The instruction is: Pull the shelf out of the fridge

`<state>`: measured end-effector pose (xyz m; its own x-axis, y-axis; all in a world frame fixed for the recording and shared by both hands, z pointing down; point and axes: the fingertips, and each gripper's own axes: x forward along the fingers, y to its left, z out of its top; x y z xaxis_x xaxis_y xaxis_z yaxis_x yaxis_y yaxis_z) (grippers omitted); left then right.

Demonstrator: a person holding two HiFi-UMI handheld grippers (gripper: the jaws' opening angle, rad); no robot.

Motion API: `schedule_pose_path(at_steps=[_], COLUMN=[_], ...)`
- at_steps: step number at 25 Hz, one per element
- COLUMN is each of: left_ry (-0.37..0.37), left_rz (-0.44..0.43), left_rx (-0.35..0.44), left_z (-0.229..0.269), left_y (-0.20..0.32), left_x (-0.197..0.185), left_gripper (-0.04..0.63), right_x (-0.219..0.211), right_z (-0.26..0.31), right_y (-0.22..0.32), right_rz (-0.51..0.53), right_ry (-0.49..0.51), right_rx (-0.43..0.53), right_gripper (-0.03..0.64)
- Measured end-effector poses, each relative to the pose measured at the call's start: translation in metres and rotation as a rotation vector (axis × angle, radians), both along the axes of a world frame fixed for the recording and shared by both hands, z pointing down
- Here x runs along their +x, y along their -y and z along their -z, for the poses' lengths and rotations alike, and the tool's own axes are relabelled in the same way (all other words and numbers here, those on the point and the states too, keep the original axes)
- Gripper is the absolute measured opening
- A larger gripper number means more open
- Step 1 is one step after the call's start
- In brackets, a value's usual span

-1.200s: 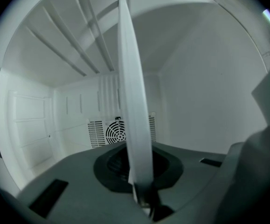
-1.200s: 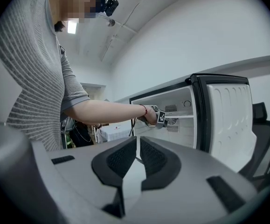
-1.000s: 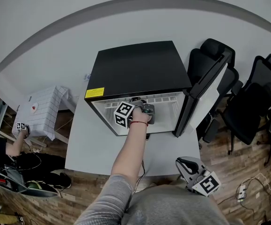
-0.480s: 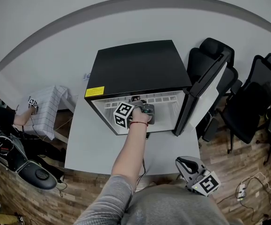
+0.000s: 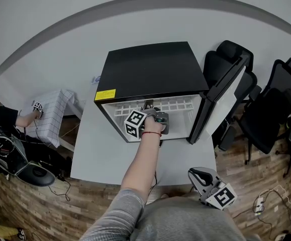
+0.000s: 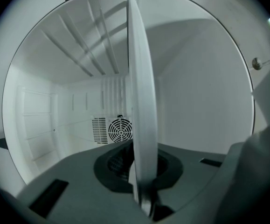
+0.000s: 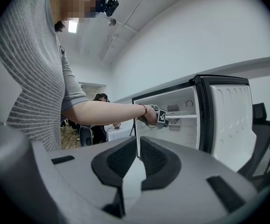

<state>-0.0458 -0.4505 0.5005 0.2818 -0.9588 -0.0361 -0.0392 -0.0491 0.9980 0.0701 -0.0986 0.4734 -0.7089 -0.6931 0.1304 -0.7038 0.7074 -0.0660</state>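
Fridge [image 5: 150, 69]: one, black-topped, on the white table [image 5: 100, 154]; door [image 5: 220, 97] swung open to its right, leaving the cavity reachable

Shelf [image 5: 178, 106]: one, white grid, high inside the fridge; judged barely drawn out, if at all

Left gripper [image 5: 158, 118]: one, reaching into the fridge mouth, jaws clamped on the shelf's front edge, likely to draw it straight outward

Right gripper [image 5: 198, 175]: one, held low and well in front of the fridge by the person's lap, jaws closed together on nothing; apparently idle, as one grip should serve for this pull

Office chairs [image 5: 225, 59]: two, dark, beside the fridge on its door side
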Motion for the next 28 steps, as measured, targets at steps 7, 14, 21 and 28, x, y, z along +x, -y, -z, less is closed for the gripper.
schedule_pose_path(at_steps=[7,14,21,28], left_ry=[-0.006,-0.021,-0.028,-0.030], left_rz=[-0.004,-0.002,-0.007,-0.011], left_rx=[-0.001,-0.003,-0.002,-0.001], left_z=[0.001,0.002,0.002,0.001], left_y=[-0.009,-0.024,-0.039,-0.049], left_x=[0.000,-0.001,-0.003,-0.003], left_gripper=[0.035,0.035,0.035,0.035], right_x=[-0.003,-0.006,-0.013,-0.018], right_z=[0.001,0.002,0.003,0.002], right_y=[-0.003,-0.005,-0.010,-0.014], right_rz=[0.001,0.007,0.025,0.035], right_ry=[-0.002,0.000,0.002,0.005], right_rx=[0.002,-0.002,0.012,0.018], right_gripper=[0.014,0.014,0.014,0.014])
